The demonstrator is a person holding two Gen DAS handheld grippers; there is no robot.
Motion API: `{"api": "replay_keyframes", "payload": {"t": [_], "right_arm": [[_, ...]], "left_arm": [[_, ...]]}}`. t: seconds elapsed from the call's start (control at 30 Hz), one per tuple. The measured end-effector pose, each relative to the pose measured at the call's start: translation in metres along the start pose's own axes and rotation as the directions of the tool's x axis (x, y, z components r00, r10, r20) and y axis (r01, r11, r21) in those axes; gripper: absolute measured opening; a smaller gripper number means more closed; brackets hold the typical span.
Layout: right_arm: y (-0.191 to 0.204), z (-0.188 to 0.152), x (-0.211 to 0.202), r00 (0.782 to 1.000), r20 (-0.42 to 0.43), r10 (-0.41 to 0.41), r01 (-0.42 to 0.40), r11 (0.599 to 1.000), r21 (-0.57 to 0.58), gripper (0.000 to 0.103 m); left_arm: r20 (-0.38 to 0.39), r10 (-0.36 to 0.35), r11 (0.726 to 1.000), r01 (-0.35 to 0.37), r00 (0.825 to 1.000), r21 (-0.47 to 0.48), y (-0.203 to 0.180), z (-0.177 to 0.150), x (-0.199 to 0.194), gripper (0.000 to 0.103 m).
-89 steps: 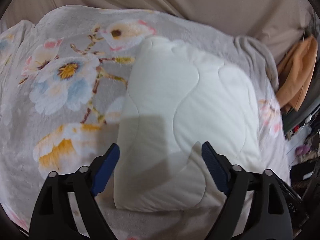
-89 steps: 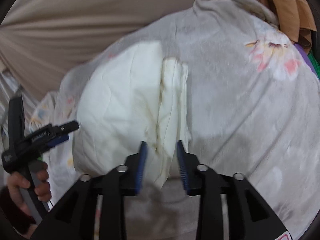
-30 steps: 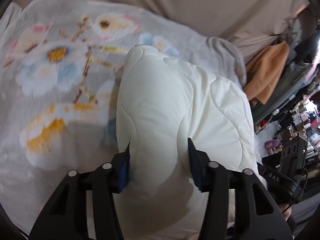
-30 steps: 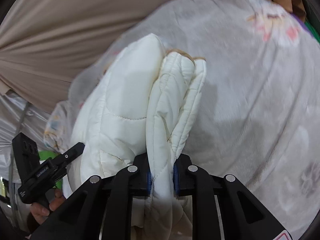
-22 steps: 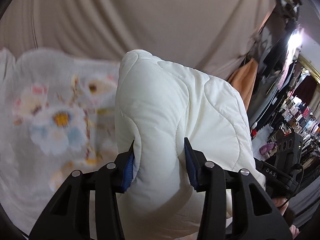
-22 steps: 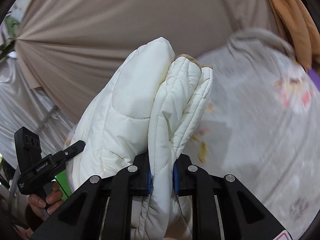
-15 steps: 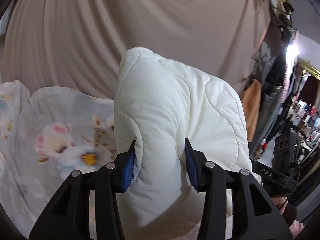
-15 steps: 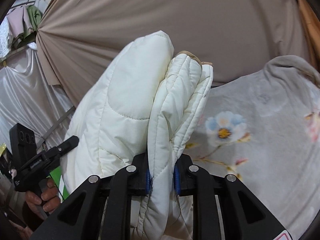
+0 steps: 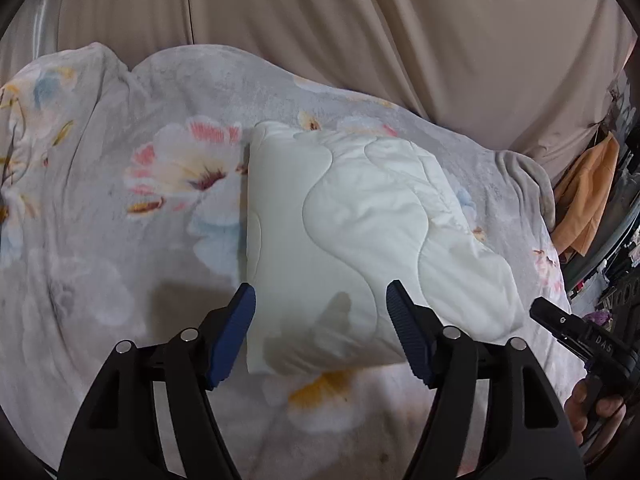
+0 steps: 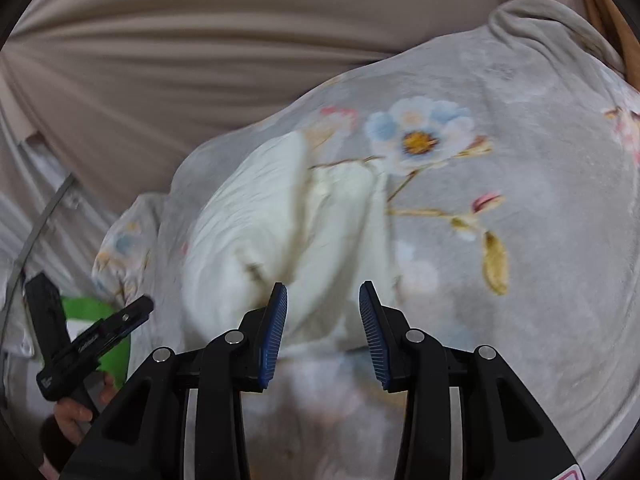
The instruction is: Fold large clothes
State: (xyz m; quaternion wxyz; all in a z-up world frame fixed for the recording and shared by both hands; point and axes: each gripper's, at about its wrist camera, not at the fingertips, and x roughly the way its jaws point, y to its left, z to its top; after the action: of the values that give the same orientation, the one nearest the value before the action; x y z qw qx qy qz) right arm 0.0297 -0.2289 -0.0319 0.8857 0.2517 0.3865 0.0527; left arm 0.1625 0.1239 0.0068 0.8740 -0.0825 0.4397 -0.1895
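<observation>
The folded white quilted garment (image 9: 360, 236) lies centre-frame on the floral blanket (image 9: 120, 240), just beyond both grippers' (image 9: 320, 332) (image 10: 323, 332) opening, released jaws.

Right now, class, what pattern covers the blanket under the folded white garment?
Grey blanket with large flowers, clearest in the left wrist view.

From my right wrist view the folded white quilted garment (image 10: 256, 240) is smeared by motion blur, so I can't count its layers, and my own gripper's fingers cover its near edge. The floral blanket (image 10: 520, 240) runs off the right and bottom edges. At lower left, the hand (image 10: 76, 412) holding the other gripper is half cut off. In my left wrist view, the clutter at far right (image 9: 624, 280) is too small and dark to identify.
</observation>
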Motion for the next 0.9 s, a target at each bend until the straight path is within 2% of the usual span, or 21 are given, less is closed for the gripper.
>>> {"api": "replay_keyframes", "payload": {"t": [0.07, 0.13, 0.17, 0.2, 0.27, 0.33, 0.37, 0.4, 0.47, 0.57, 0.63, 0.67, 0.73, 0.83, 0.9], "right_arm": [[0.020, -0.002, 0.008, 1.000, -0.017, 0.016, -0.017, 0.998, -0.053, 0.039], [0.031, 0.002, 0.014, 1.000, -0.008, 0.022, -0.023, 0.997, -0.077, 0.048], [0.036, 0.006, 0.018, 1.000, 0.000, 0.024, -0.024, 0.996, -0.084, 0.057], [0.039, 0.010, 0.025, 1.000, -0.005, 0.020, -0.020, 0.996, -0.090, 0.061], [0.042, 0.016, 0.047, 0.999, -0.043, -0.003, -0.002, 0.993, -0.114, 0.061], [0.039, 0.017, 0.073, 0.994, -0.110, -0.016, 0.001, 0.991, -0.135, 0.032], [0.034, 0.018, 0.084, 0.990, -0.144, 0.003, -0.020, 0.993, -0.117, 0.017], [0.029, 0.019, 0.084, 0.990, -0.138, 0.021, -0.033, 0.996, -0.083, 0.013], [0.023, 0.025, 0.061, 0.993, -0.065, 0.099, -0.101, 0.994, -0.031, 0.011], [0.016, 0.021, 0.035, 0.999, 0.011, 0.043, -0.042, 0.998, -0.056, 0.011], [-0.011, 0.009, 0.054, 0.998, -0.055, -0.016, 0.015, 1.000, -0.013, 0.010], [-0.026, -0.002, 0.076, 0.992, -0.120, -0.049, 0.048, 0.999, -0.014, 0.011], [-0.038, -0.017, 0.104, 0.980, -0.179, -0.087, 0.084, 0.996, -0.026, 0.012], [-0.026, -0.011, 0.098, 0.977, -0.172, -0.128, 0.122, 0.991, -0.047, 0.013], [-0.016, -0.005, 0.081, 0.983, -0.140, -0.114, 0.108, 0.993, -0.053, 0.015]], "left_arm": [[-0.042, -0.007, 1.000, 0.007, 0.999, 0.014, -0.007, -0.012, 0.006, 0.068], [-0.075, -0.011, 0.999, 0.014, 0.997, 0.043, -0.013, -0.028, 0.009, 0.071], [-0.092, -0.002, 0.998, 0.008, 0.996, 0.066, -0.017, -0.035, 0.012, 0.071], [-0.109, 0.022, 0.995, -0.011, 0.994, 0.098, -0.018, -0.044, 0.019, 0.071], [-0.124, 0.077, 0.989, -0.060, 0.989, 0.133, -0.016, -0.054, 0.034, 0.071], [-0.138, 0.140, 0.982, -0.119, 0.980, 0.150, -0.009, -0.058, 0.049, 0.070], [-0.145, 0.153, 0.980, -0.131, 0.978, 0.151, -0.005, -0.059, 0.054, 0.067], [-0.150, 0.173, 0.977, -0.151, 0.973, 0.150, 0.000, -0.058, 0.060, 0.066], [-0.146, 0.189, 0.976, -0.169, 0.971, 0.136, 0.008, -0.055, 0.061, 0.063], [-0.132, 0.180, 0.981, -0.167, 0.975, 0.102, 0.016, -0.049, 0.059, 0.063], [-0.154, 0.181, 0.981, -0.166, 0.971, 0.104, 0.018, -0.050, 0.069, 0.063], [-0.166, 0.181, 0.981, -0.165, 0.969, 0.105, 0.017, -0.051, 0.074, 0.063], [-0.187, 0.197, 0.977, -0.176, 0.962, 0.124, 0.014, -0.056, 0.087, 0.063], [-0.190, 0.210, 0.974, -0.189, 0.959, 0.124, 0.011, -0.055, 0.082, 0.060], [-0.180, 0.200, 0.976, -0.181, 0.963, 0.121, 0.010, -0.053, 0.064, 0.059]]}}
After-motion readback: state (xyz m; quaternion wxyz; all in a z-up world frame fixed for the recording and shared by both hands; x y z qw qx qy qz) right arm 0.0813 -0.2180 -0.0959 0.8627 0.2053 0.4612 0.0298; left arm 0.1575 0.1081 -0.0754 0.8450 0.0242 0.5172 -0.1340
